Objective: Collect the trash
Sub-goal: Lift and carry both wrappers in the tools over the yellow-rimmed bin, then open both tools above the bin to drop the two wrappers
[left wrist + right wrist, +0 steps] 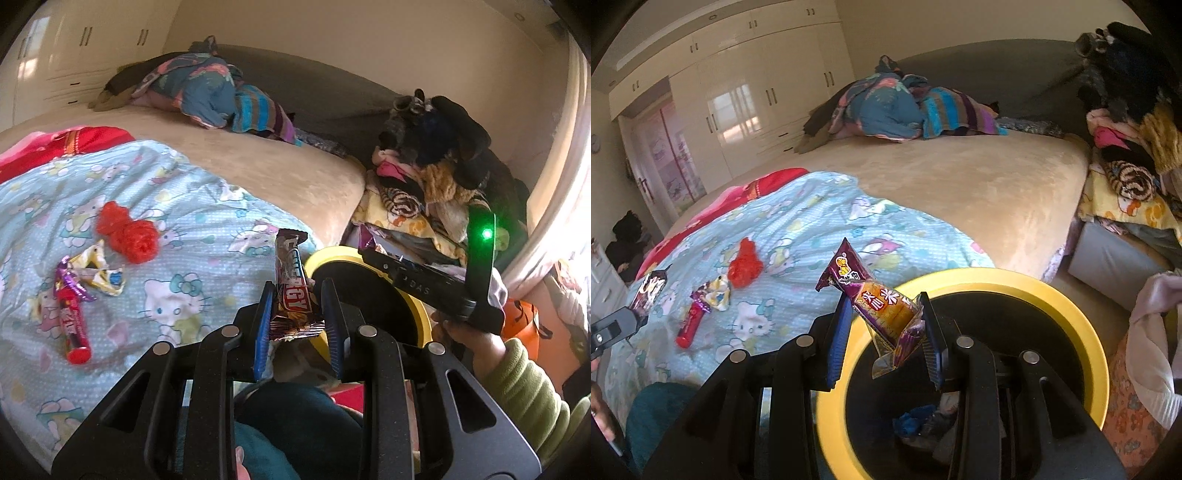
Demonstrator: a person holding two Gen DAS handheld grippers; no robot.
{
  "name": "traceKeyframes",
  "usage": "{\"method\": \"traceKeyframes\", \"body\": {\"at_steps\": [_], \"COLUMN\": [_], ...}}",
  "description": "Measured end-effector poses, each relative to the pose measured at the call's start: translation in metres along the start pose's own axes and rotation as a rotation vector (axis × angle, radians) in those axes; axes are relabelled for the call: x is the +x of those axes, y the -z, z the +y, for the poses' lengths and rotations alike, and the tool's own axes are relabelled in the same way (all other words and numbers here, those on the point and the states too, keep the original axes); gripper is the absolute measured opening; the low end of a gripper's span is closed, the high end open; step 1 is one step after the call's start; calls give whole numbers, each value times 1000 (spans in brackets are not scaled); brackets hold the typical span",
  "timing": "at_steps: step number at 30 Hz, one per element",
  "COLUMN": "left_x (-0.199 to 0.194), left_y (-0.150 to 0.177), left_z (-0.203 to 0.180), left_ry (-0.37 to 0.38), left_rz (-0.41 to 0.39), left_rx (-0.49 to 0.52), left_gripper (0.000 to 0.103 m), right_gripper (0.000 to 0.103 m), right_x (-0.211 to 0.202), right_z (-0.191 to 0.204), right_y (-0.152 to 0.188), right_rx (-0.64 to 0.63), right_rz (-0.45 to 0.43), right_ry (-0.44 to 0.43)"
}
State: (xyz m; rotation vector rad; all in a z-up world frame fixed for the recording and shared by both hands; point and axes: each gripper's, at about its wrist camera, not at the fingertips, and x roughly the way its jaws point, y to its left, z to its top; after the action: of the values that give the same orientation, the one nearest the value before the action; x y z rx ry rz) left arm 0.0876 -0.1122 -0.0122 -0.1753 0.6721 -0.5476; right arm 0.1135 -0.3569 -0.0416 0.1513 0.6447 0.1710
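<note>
Left wrist view: left gripper [297,314] jaws pinched brown energy bar wrapper [291,291] beside yellow-rimmed bin [417,314]. Right wrist view: right gripper [884,332] jaws pinched purple snack packet [882,310] above bin rim [960,275].

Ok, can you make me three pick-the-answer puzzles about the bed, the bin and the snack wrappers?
1. Where is the red tube?
A. on the cartoon sheet
B. in the bin
C. on the floor

2. What colour is the bin rim?
A. yellow
B. green
C. white

3. What is the right gripper doing?
A. hanging empty
B. holding a purple wrapper
C. holding a sock

Answers: 1 A, it lies on the cartoon sheet. 2 A, the ring is yellow. 3 B, the purple wrapper sits pinched between the jaws above the bin.
</note>
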Motion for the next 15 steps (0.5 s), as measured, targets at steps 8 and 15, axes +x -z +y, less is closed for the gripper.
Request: {"method": "traceKeyframes", "body": {"at_steps": [8,15], "left_x": [18,36], "left_y": [2,5], "left_z": [-18,-32], "left_ry": [26,46], "left_rz": [29,62], "left_rx": [45,70], "left_gripper": [20,20], "right_gripper": [34,34], "right_x": [0,0], "right_z": [-20,-41], "right_y": [4,9], "right_rx": [24,65], "right_rz": [4,13], "right_ry": [44,73]}}
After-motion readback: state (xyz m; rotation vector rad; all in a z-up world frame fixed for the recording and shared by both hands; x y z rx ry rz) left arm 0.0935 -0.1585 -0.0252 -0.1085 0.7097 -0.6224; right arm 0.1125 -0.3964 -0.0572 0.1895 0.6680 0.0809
